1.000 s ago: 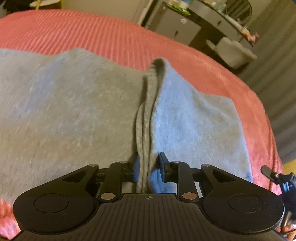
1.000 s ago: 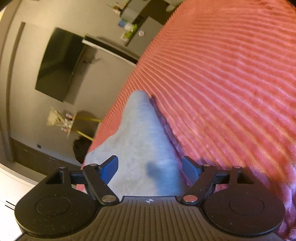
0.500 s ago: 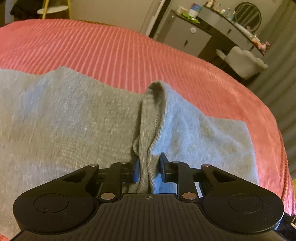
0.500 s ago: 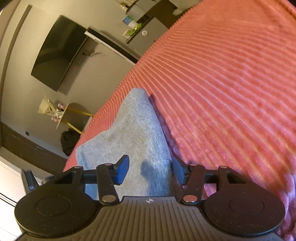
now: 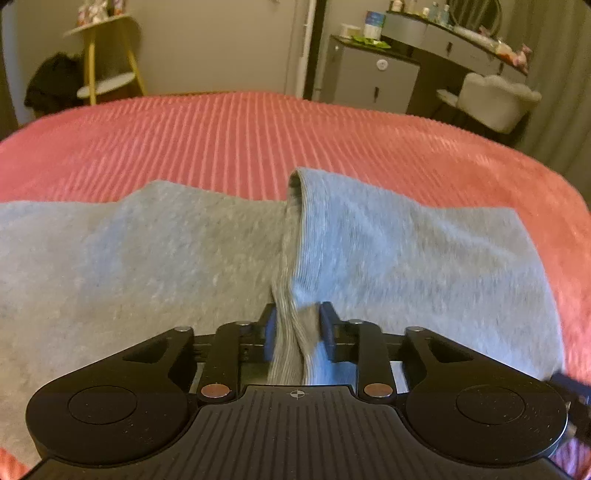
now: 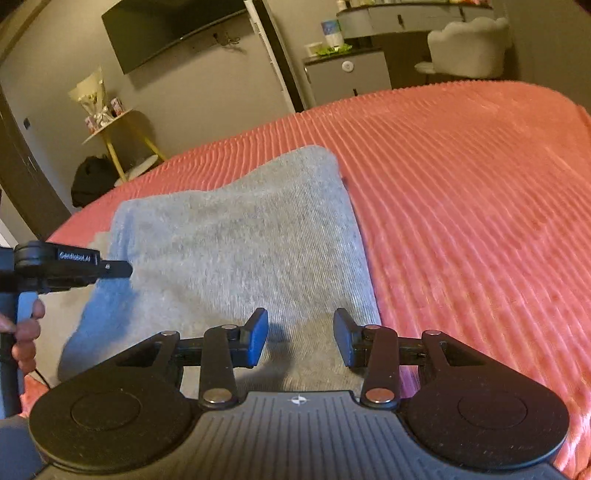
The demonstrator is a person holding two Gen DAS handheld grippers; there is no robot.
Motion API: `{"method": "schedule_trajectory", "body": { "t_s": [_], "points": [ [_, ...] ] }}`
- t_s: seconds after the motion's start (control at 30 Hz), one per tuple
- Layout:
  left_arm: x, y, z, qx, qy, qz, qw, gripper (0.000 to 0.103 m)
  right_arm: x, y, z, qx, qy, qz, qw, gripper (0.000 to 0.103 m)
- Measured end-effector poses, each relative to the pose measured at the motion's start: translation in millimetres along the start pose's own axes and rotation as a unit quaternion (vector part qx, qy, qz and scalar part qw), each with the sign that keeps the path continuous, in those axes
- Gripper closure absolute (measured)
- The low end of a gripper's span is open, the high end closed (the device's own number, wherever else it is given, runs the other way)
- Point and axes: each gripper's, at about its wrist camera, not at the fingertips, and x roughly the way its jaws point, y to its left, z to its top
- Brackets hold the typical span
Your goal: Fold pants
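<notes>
Grey pants lie spread across a pink ribbed bedspread. A raised fold of ribbed cuff runs up the middle into my left gripper. Its jaws are opening, but the cloth still fills the gap and touches both pads. In the right wrist view, one end of the pants lies flat on the bedspread. My right gripper hovers over its near edge with jaws closing; the cloth lies under the pads, not pinched. The left gripper and a hand show at the left edge.
Beyond the bed stand a yellow-legged side table, a grey cabinet, a vanity and a white chair. A wall TV and a dark bag on the floor show in the right wrist view.
The right gripper has rolled upright, shifted over the pants' end, and its jaws have narrowed a lot. The left view has tilted up to show the room; its jaws pinched tighter, then spread slightly.
</notes>
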Motion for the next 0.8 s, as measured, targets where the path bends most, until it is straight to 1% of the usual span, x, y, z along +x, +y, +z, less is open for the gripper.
{"method": "schedule_trajectory", "body": {
  "t_s": [0.1, 0.17, 0.23, 0.33, 0.47, 0.53, 0.6, 0.7, 0.77, 0.8],
  "points": [
    [-13.2, -2.2, -11.5, 0.021, 0.000, 0.003, 0.9998, 0.067, -0.1, 1.7, 2.0, -0.003, -0.001, -0.002, 1.000, 0.063],
    [-20.6, -1.3, -17.6, 0.021, 0.002, 0.004, 0.9998, 0.065, -0.8, -0.2, 3.0, 0.002, -0.002, -0.001, 1.000, 0.064],
    [-29.3, 4.6, -28.0, 0.008, 0.003, 0.001, 1.0000, 0.063, 0.8, 0.5, 3.6, 0.002, -0.001, -0.004, 1.000, 0.064],
    [-28.7, 7.1, -36.2, -0.017, 0.009, -0.005, 0.9998, 0.060, 4.3, 9.5, 4.6, -0.021, -0.006, -0.019, 1.000, 0.064],
    [-21.9, 15.7, -49.1, -0.052, -0.006, -0.011, 0.9986, 0.053, 16.7, 19.5, 8.5, -0.061, -0.008, -0.039, 0.997, 0.064],
    [-19.0, 17.0, -51.6, -0.051, -0.016, -0.016, 0.9984, 0.050, 23.8, 24.6, 11.3, -0.092, -0.009, -0.050, 0.994, 0.064],
    [-17.2, 17.4, -53.7, -0.041, -0.024, -0.020, 0.9987, 0.048, 31.9, 27.5, 18.2, -0.113, -0.005, -0.056, 0.992, 0.064],
    [-16.0, 18.2, -56.5, -0.035, -0.034, -0.026, 0.9985, 0.046, 48.0, 28.9, 38.7, -0.117, 0.001, -0.062, 0.991, 0.065],
    [-14.5, 19.6, -57.4, -0.035, -0.039, -0.031, 0.9981, 0.045, 60.7, 29.8, 54.5, -0.122, -0.004, -0.073, 0.990, 0.066],
    [-13.6, 20.3, -57.6, -0.037, -0.041, -0.034, 0.9979, 0.044, 70.7, 28.2, 64.6, -0.115, 0.001, -0.077, 0.990, 0.066]
  ]
}}
